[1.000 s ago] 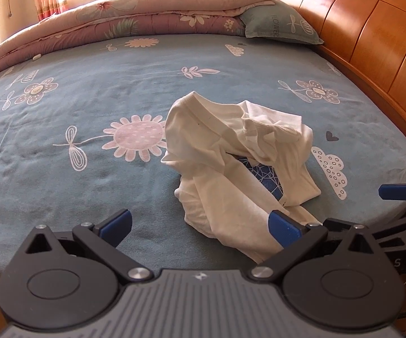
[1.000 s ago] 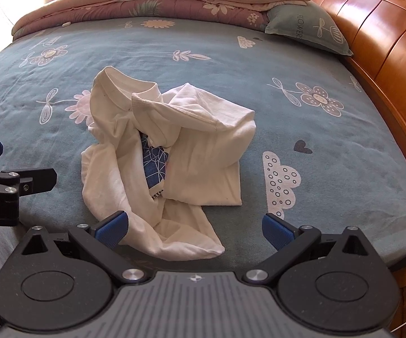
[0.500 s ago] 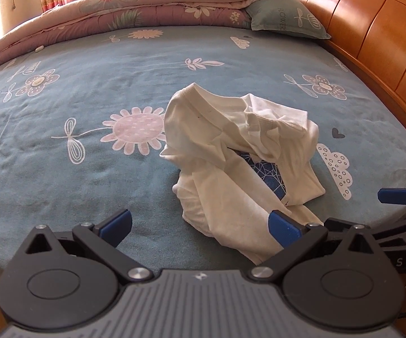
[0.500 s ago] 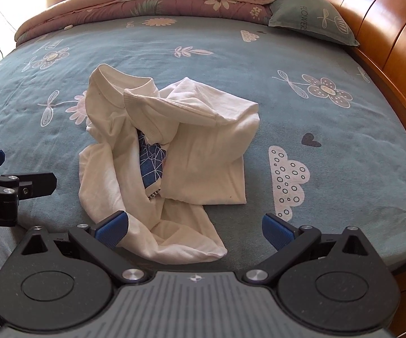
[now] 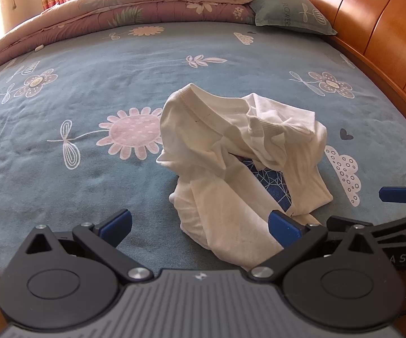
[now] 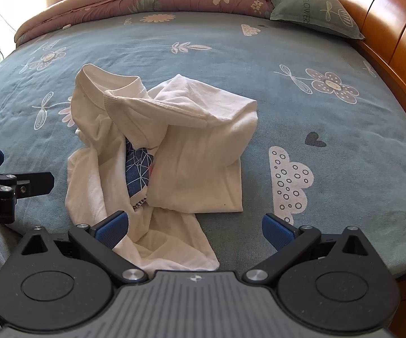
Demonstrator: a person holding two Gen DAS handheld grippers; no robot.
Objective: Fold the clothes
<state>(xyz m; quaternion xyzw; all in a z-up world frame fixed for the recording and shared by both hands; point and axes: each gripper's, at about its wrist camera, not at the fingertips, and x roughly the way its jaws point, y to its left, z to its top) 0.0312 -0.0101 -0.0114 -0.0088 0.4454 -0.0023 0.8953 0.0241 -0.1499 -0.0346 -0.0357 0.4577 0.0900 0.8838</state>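
both grippers, left [image 5: 200, 224] and right [image 6: 193, 229], have edged nearer the crumpled white shirt [image 6: 174, 152], jaws wide, empty.

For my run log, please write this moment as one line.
stage: before first grasp | left gripper: open | right gripper: open | white shirt: crumpled on bed

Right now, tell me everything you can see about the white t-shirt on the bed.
The white t-shirt lies crumpled in a loose heap on the blue flowered bedsheet, near the bed's front edge. It looks like soft cotton knit, with a ribbed collar standing up at the far left and a hemmed sleeve draped across the top. A dark blue geometric print with some lettering shows through a gap between the folds. Only the sheet touches it; both grippers are open and hold nothing.
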